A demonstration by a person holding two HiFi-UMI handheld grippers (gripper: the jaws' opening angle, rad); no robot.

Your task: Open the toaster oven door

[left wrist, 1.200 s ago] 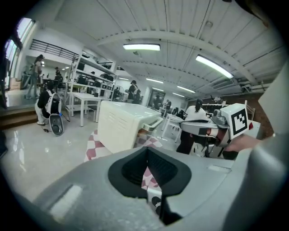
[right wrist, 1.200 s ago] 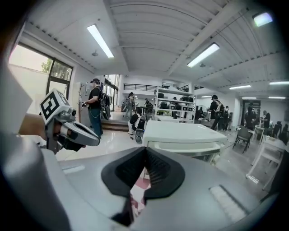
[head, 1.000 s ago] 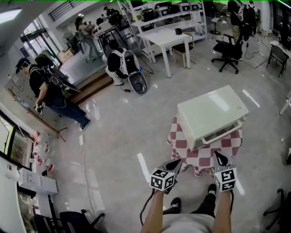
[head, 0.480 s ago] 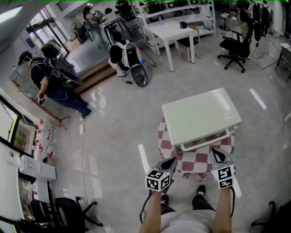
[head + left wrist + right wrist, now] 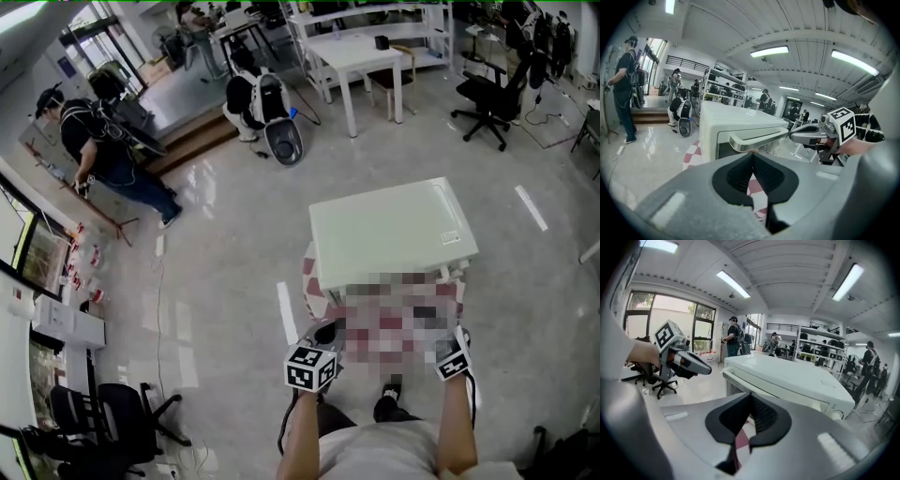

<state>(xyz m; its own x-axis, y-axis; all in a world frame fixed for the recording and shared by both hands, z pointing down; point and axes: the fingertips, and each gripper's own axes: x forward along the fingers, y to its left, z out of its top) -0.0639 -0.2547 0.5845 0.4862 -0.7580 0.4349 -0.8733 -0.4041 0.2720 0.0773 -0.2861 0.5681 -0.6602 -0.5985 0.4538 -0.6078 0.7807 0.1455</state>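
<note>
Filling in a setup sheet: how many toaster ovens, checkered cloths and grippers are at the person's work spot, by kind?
toaster oven: 1
checkered cloth: 1
grippers: 2 (left gripper, right gripper)
Total: 4

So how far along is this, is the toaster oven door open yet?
Done: only the approach, with both tools in front of the toaster oven. In hand: nothing. The left tool and right tool are shut and empty, short of the handle. Left: grip that handle and pull open the door, which looks shut.
</note>
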